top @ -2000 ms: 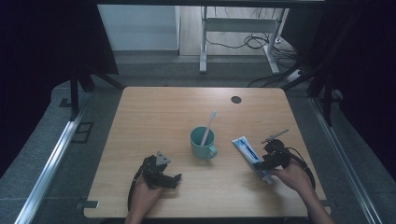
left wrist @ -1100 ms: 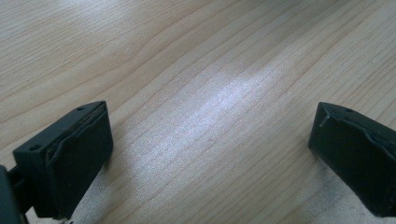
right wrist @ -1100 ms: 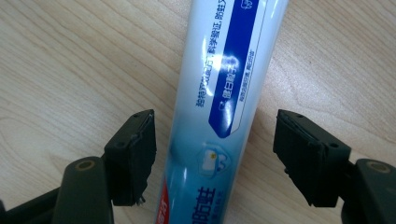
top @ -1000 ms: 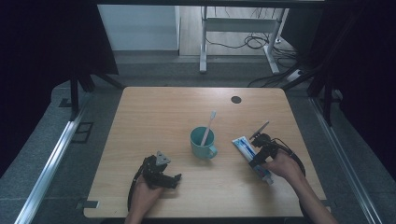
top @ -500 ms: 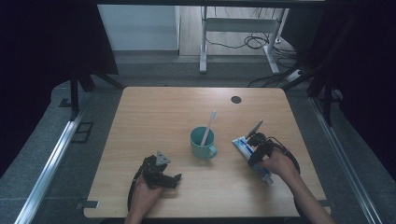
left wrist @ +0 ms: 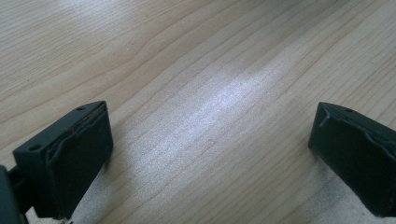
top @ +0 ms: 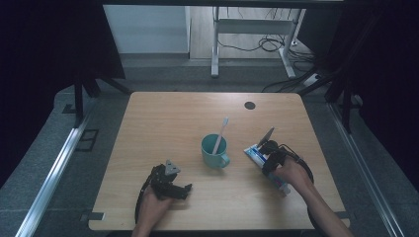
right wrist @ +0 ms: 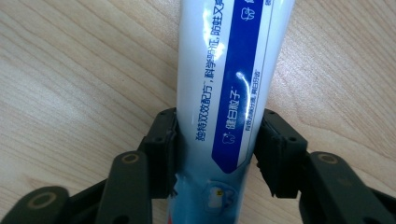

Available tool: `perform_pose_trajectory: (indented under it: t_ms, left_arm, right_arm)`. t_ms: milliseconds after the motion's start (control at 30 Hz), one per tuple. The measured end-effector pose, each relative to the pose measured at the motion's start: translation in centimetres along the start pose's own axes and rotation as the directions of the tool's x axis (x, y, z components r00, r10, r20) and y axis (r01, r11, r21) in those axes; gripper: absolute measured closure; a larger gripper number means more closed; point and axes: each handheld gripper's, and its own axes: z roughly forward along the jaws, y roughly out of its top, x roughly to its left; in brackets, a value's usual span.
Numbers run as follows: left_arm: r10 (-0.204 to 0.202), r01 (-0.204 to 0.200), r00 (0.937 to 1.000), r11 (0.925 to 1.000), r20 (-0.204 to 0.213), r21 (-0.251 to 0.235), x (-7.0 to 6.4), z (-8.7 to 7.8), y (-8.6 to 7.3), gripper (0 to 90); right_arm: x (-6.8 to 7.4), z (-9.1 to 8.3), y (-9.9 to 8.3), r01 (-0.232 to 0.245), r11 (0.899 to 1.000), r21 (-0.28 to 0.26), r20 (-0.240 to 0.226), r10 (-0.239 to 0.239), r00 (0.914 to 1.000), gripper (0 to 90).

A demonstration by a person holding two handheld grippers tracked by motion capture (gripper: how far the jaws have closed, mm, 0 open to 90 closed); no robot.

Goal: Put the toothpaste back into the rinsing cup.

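A teal mug [top: 214,150] stands at the middle of the wooden table [top: 168,118] with a white toothbrush [top: 220,134] leaning in it. To its right a white and blue toothpaste tube [top: 254,154] lies flat on the wood. My right gripper [top: 269,155] is over the tube. In the right gripper view its jaws press both sides of the tube [right wrist: 229,70], so the right gripper [right wrist: 215,154] is shut on it. My left gripper [top: 185,190] rests near the front edge, left of the mug. It stands open [left wrist: 210,154] over bare wood.
A black round grommet [top: 249,105] sits in the tabletop at the back right. Beyond the far edge stand a metal frame [top: 215,44] and floor cables [top: 267,44]. Dark curtains hang on both sides.
My right gripper has moved left and a little away from the person onto the toothpaste tube and now has its jaws against it. The left gripper has stayed still.
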Motion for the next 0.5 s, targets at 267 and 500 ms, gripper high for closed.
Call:
perform_pose_trajectory:
  t_ms: [267,500]
  left_arm:
    - [0.001,-0.001,1.0000,1.0000,0.000,0.000,0.00,0.00,0.00,0.0]
    - [0.000,0.000,1.0000,1.0000,0.000,0.000,0.01,0.00,0.00,0.0]
  right_arm:
    - [-0.31,-0.67,-0.58,0.003,0.999,-0.045,-0.021,-0.004,0.9998,68.5]
    - [-0.40,-0.87,-0.89,0.001,0.998,-0.063,-0.027,-0.003,0.9996,71.1]
